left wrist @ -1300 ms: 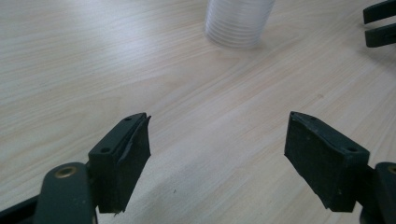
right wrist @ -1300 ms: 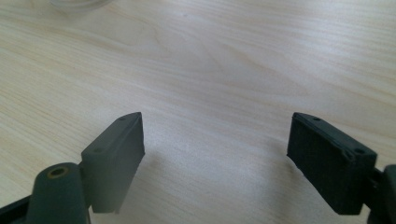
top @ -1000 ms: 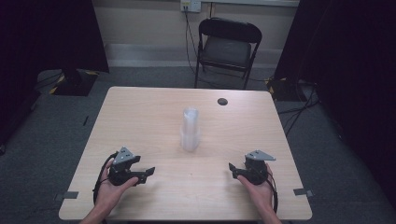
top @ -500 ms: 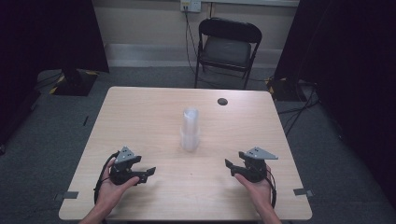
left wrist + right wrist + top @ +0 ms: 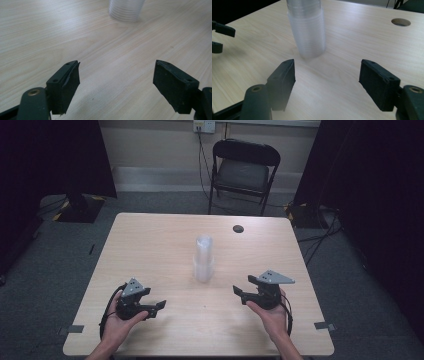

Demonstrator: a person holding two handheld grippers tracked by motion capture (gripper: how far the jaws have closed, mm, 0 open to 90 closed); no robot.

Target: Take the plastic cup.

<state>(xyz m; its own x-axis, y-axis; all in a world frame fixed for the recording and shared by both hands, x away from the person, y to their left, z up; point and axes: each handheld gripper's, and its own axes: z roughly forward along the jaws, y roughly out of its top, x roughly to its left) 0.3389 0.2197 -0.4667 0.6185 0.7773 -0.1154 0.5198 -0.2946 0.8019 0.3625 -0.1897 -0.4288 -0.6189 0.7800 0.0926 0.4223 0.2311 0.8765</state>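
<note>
I have not started on the cups (image 5: 204,258) yet. The stack stands upright in the middle of the table (image 5: 150,240), untouched. My left gripper (image 5: 156,308) is wide apart and holds nothing. My right gripper (image 5: 239,294) has just been opening, nothing between its jaws. All the work is left.

The left gripper (image 5: 116,86) points across a pale wood-grain worktop (image 5: 50,37). Its two black jaws rise from the bottom edge and stand wide apart, with bare worktop between them and nothing in their grasp. The pad of the left-hand jaw shows a frayed edge. A stack of clear plastic cups (image 5: 126,10) stands on the worktop at the top edge, well ahead of the jaws; its upper part is cut off.
</note>
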